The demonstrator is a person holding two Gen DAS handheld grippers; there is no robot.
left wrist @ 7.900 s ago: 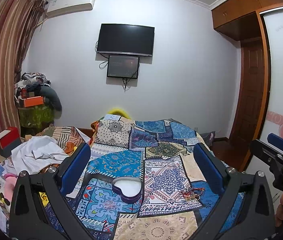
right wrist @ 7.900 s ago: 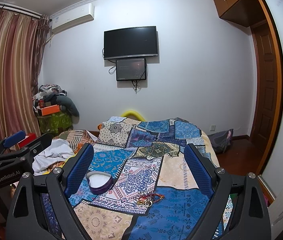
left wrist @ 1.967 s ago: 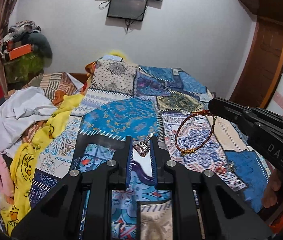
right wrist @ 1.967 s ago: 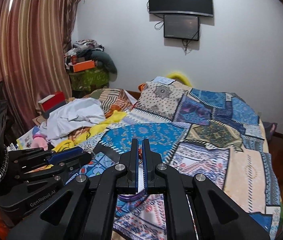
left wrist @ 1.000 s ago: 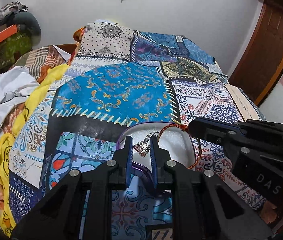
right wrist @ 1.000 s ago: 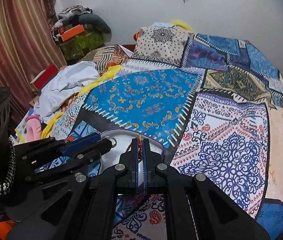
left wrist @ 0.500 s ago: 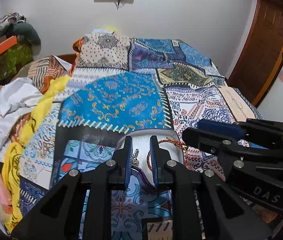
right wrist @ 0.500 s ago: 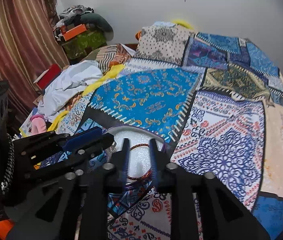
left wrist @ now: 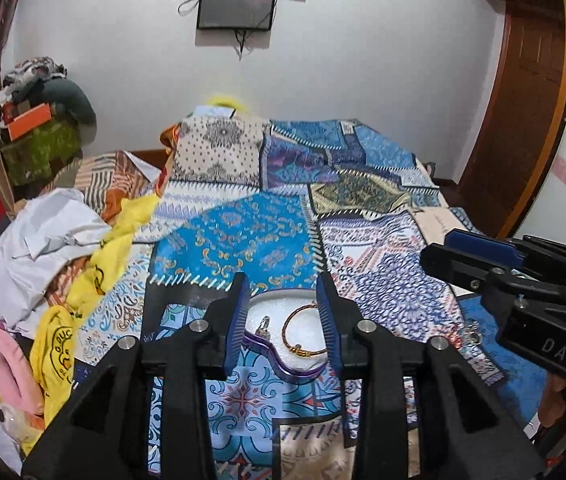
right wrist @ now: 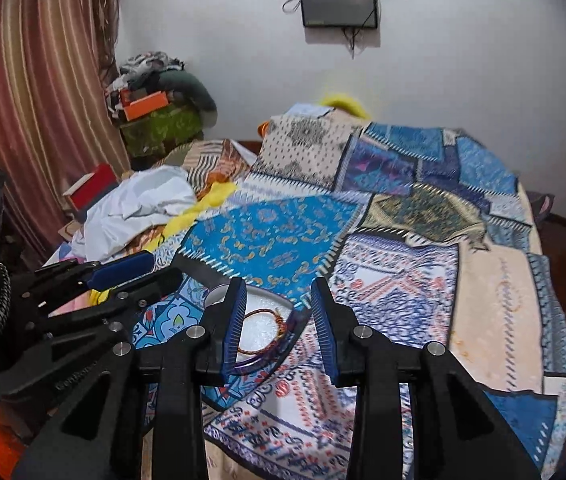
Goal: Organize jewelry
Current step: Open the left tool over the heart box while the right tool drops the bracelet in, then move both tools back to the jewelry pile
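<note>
Bracelet (left wrist: 303, 334) dropped flat in heart tray (left wrist: 283, 368); tools just opening.

Both tongs, left (left wrist: 283, 320) and right (right wrist: 279, 316), have just opened, leaving bracelet (left wrist: 303, 334) and charm (left wrist: 263, 325) in the tray (left wrist: 271, 354).

We see even, fairly bright indoor light with soft shadows; heavy fisheye bending and dark vignetted corners in both views, slight motion blur throughout.

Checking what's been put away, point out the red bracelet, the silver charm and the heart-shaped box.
red bracelet (left wrist: 303, 334): left wrist view, its gold clasp end.
silver charm (left wrist: 263, 325): left wrist view, its middle.
heart-shaped box (left wrist: 283, 369): left wrist view, its purple rim.
</note>
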